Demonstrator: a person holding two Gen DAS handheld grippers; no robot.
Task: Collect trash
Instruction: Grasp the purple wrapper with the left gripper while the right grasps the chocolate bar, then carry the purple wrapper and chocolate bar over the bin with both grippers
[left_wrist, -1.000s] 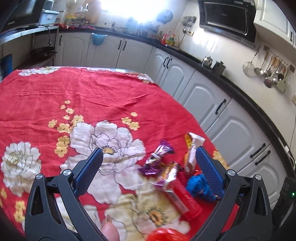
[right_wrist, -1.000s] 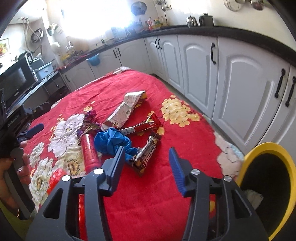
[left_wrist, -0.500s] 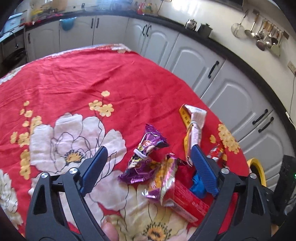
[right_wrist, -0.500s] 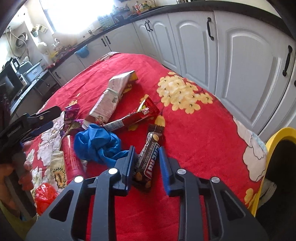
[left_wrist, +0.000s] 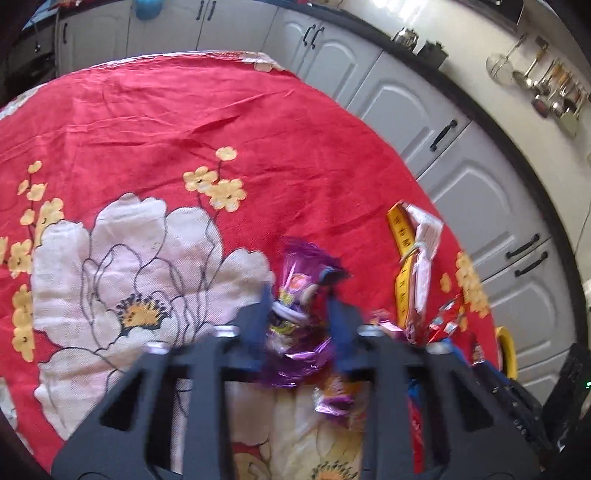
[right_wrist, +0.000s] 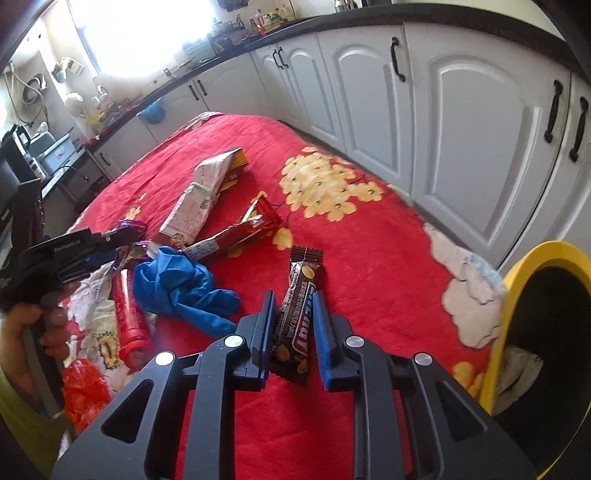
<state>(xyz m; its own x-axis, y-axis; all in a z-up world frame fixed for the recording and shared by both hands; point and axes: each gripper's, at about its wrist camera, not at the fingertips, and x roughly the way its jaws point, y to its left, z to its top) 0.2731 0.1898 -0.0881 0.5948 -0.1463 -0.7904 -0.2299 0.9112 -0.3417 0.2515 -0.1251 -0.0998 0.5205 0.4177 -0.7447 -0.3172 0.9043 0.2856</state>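
On the red-clothed counter, right claw pinching light, slippery chocolate-bar wrapper mid-length, left claw nipping crinkly purple foil wrapper; best gripped across flat middles.

A home kitchen. White panelled cabinets run under a dark countertop, with ladles and a strainer hanging on the wall. A floral red cloth covers the bench.
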